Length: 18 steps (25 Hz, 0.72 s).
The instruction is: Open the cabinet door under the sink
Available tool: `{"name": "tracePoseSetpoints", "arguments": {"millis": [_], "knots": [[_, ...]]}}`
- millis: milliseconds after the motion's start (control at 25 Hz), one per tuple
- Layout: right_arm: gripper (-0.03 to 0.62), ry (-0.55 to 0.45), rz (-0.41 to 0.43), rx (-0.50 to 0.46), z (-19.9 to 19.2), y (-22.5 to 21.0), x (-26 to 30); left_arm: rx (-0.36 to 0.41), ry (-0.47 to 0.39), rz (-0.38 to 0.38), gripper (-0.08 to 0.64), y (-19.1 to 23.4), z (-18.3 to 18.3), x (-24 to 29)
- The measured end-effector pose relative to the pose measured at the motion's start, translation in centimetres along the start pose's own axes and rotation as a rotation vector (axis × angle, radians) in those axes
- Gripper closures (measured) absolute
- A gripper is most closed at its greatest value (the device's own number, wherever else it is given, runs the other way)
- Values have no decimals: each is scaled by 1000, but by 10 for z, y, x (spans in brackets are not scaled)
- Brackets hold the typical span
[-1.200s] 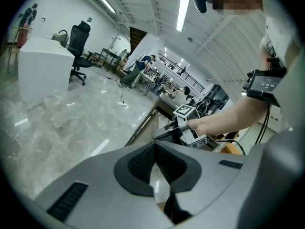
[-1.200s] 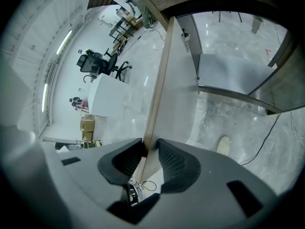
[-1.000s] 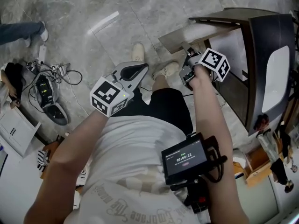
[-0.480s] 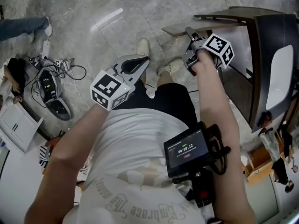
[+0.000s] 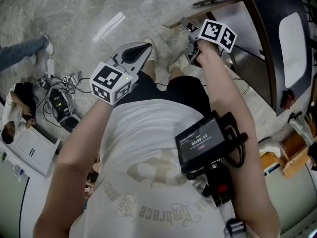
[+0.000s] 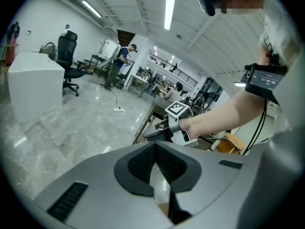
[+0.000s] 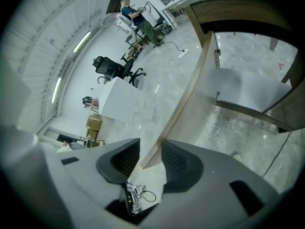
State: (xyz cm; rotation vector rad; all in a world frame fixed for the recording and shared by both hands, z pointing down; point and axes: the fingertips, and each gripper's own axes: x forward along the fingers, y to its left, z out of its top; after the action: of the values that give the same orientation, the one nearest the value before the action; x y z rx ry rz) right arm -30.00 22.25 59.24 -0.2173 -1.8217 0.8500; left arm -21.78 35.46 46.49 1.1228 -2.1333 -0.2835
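Observation:
The dark sink cabinet with its white basin stands at the right. Its wooden door is swung out toward me. In the right gripper view the door runs down edge-on, and its lower corner lies in the gap of my right gripper. That gripper's jaws are opening and the pads stand clear of the wood. The white cabinet floor shows behind the door. My left gripper hangs shut and empty over my lap, left of the door; its view also shows the right gripper.
Cables and gear lie on the marble floor at the left, near a white unit. Another person's leg shows at the far left. A small screen is strapped to my right forearm. A wooden crate sits lower right.
Both hands have drifted up and toward the top of the head view. The right gripper has stayed by the door's edge. The left gripper has stayed shut.

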Motion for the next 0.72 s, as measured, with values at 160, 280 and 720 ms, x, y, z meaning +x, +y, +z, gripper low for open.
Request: {"name": "tracePoseSetpoints", "arguments": {"millis": [160,280,720], "knots": [[471,-21,56,-49,-4,19,-24,27,16,-40,551,-11,6,3],[531,-96,99,-73,3,31,-69,70,38,-105,551,-35,17,9],[578,-348,17,-282,-2,-5,-198,263,195,-349,551,-100,16,58]]}}
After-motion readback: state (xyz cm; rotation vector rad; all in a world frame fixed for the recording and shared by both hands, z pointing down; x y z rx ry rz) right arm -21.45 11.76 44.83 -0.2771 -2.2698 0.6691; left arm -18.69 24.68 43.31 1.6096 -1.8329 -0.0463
